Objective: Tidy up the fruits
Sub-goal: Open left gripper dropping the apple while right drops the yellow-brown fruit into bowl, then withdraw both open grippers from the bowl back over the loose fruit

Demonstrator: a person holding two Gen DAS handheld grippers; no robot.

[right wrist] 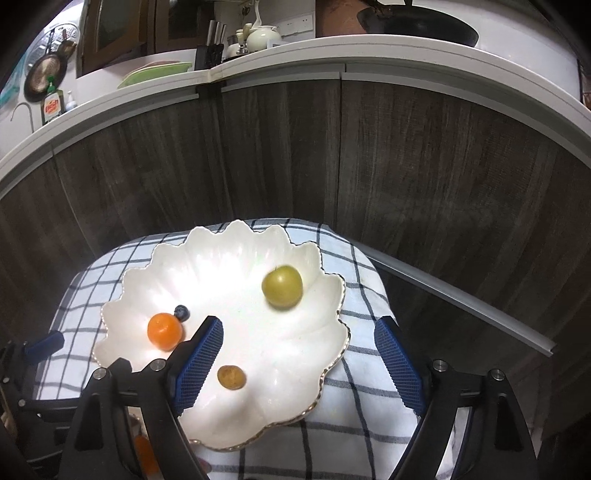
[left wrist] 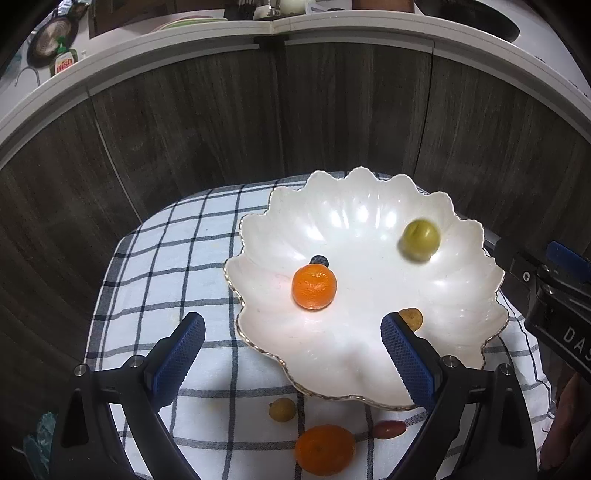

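Note:
A white scalloped bowl [left wrist: 369,354] sits on a checked cloth [left wrist: 162,266]. In it lie an orange mandarin [left wrist: 314,287], a blueberry [left wrist: 320,260], a blurred green plum [left wrist: 420,240] and a small brown fruit [left wrist: 413,317]. On the cloth in front lie a second mandarin [left wrist: 324,449], a small yellow fruit [left wrist: 282,409] and a red fruit [left wrist: 388,429]. My left gripper [left wrist: 291,345] is open and empty over the bowl's near rim. My right gripper [right wrist: 299,350] is open and empty above the bowl [right wrist: 280,391], with the plum [right wrist: 282,286], mandarin [right wrist: 165,331], blueberry [right wrist: 181,312] and brown fruit [right wrist: 231,377] below.
Dark wood cabinet fronts [left wrist: 258,118] rise just behind the cloth-covered surface, under a white counter [left wrist: 332,33] with dishes and a pan. The right gripper body [left wrist: 554,295] shows at the right edge of the left wrist view. A metal rail [right wrist: 461,295] runs at the right.

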